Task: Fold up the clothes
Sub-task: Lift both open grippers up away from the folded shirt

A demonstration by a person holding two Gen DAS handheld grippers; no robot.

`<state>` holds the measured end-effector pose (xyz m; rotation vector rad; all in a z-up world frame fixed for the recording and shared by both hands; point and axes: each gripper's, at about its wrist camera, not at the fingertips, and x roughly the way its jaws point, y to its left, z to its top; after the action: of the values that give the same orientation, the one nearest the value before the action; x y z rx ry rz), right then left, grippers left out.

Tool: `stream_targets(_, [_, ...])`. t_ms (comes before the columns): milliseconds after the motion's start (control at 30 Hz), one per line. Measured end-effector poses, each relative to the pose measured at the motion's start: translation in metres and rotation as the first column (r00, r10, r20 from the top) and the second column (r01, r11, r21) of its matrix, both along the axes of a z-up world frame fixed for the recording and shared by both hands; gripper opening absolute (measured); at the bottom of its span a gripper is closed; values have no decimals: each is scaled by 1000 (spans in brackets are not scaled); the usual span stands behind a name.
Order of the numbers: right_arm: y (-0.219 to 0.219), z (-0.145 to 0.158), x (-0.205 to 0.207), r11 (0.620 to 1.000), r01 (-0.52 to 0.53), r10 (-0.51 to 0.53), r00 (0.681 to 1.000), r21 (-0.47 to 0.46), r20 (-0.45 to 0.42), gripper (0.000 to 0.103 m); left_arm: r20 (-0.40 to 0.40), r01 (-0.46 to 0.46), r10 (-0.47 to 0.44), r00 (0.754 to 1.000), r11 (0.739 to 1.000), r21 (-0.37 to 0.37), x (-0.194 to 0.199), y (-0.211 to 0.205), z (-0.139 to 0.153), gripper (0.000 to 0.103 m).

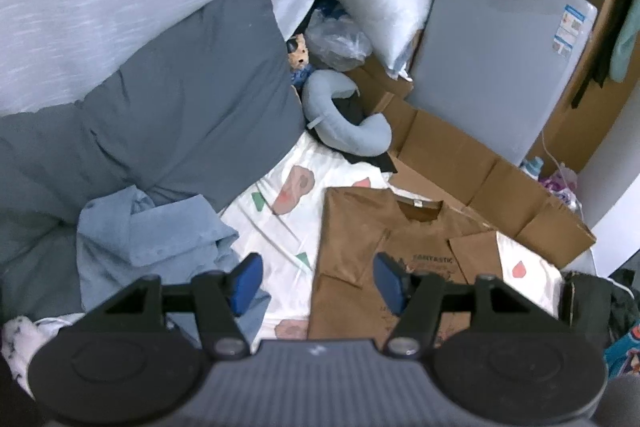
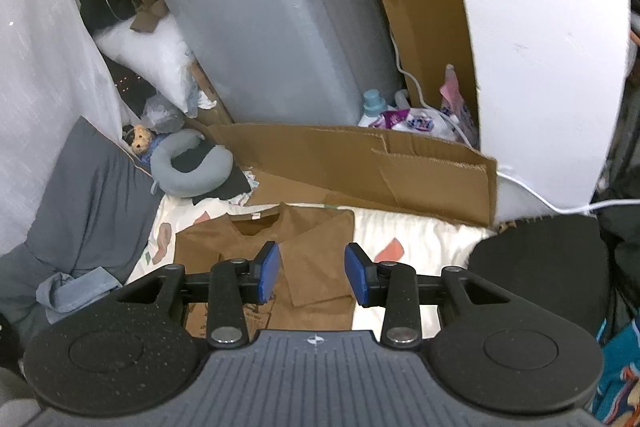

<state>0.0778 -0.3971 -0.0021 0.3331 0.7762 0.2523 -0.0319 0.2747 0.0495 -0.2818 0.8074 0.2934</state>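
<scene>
1. Now between folds: brown T-shirt (image 1: 360, 247) flat on patterned sheet (image 1: 280, 227), sleeves tucked in.
2. Left gripper (image 1: 318, 281), right gripper (image 2: 312, 275): both partly open, empty, above shirt.
3. Next, likely: grab hem at 6 o'clock, fold toward collar at 12.

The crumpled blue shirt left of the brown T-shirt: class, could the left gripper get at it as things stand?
Probably yes. The left gripper is open and empty, and the blue shirt lies uncovered on the patterned sheet below its left finger, beside the brown T-shirt, with nothing in between.
</scene>
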Motion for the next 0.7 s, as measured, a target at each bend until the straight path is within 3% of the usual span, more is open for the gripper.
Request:
stream_targets(167, [-5,-10,-33,1000,6,-6,1000,10,-2,46,16,39,-39,999,999,6,-15,-22,1,64])
stream_targets(333, [-10,-21,-65,1000,6,-6,1000,5,-6,47,37,55,-54,998,998,-24,-32,-39,-8,72])
stream_targets(500, [-11,-37,-89,1000,12,-12,1000,1,-21,54,37,46,-44,998,997,-59,-43,-44,-28,78])
stream_targets(700, [-1,-62,-106,1000,-3,3,1000,-1,-25,55,16,17,-16,1000,997,-81,-51,-39,-62,81])
